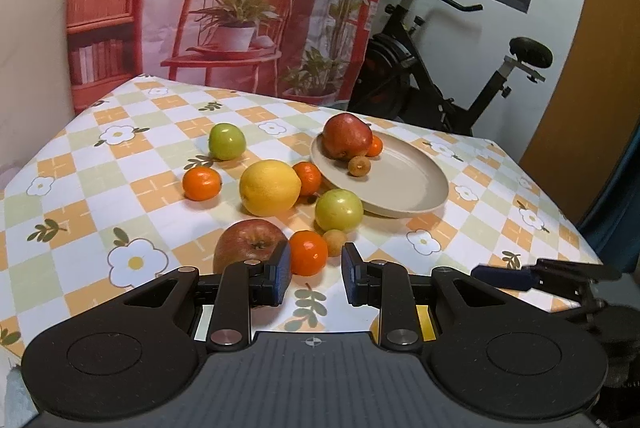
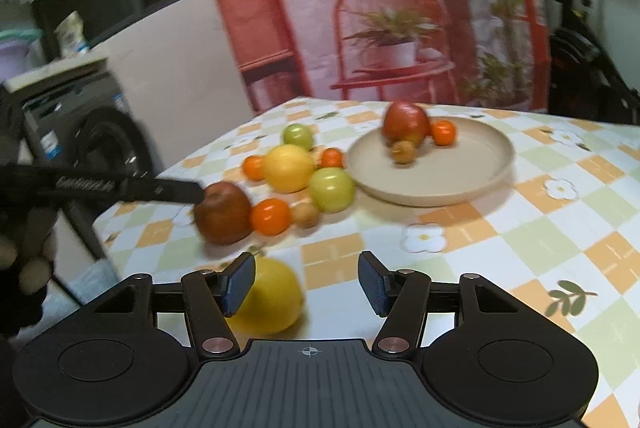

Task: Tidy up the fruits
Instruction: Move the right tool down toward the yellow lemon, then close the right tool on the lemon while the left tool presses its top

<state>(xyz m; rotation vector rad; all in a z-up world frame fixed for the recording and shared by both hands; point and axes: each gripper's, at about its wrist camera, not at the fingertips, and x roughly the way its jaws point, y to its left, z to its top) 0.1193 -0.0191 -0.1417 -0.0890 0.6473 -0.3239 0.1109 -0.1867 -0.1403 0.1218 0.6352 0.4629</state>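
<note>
- The printed backdrop (image 1: 240, 8) behind your table shows a red chair, shelves and potted plants; the book spines painted on it carry no lettering you could read.
- The table (image 1: 100, 164) wears a checked orange, green and white cloth with white flowers.
- An exercise bike (image 1: 440, 76) stands beyond the table's far right corner; a washing machine (image 2: 80, 132) sits off its left side, and its stickers are too blurred to read.
- The beige plate (image 1: 408, 184) lies right of centre, holding a red apple (image 1: 347, 136), a tangerine (image 1: 375, 146) and a small brown fruit (image 1: 359, 166) together at its far left rim.
- Your left claw (image 1: 316, 274) hangs over the near edge, its pads a narrow gap apart and pinching nothing.
- Your right claw (image 2: 306, 282) is spread wider and empty; a yellow citrus (image 2: 272, 296) lies on the cloth just under its left finger, not gripped.
- Left of the plate, the loose fruit clusters around a large yellow citrus (image 1: 270, 187).
- A second red apple (image 1: 250, 244) sits nearest your left claw.
- One green apple (image 1: 339, 210) touches the plate's rim; another (image 1: 227, 141) sits farther back.
- Three tangerines lie loose: one (image 1: 308, 252) beside the near red apple, one (image 1: 202, 183) to the left, one (image 1: 308, 178) behind the big citrus.
- A second small brown fruit (image 1: 335, 242) lies between the near tangerine and the green apple.
</note>
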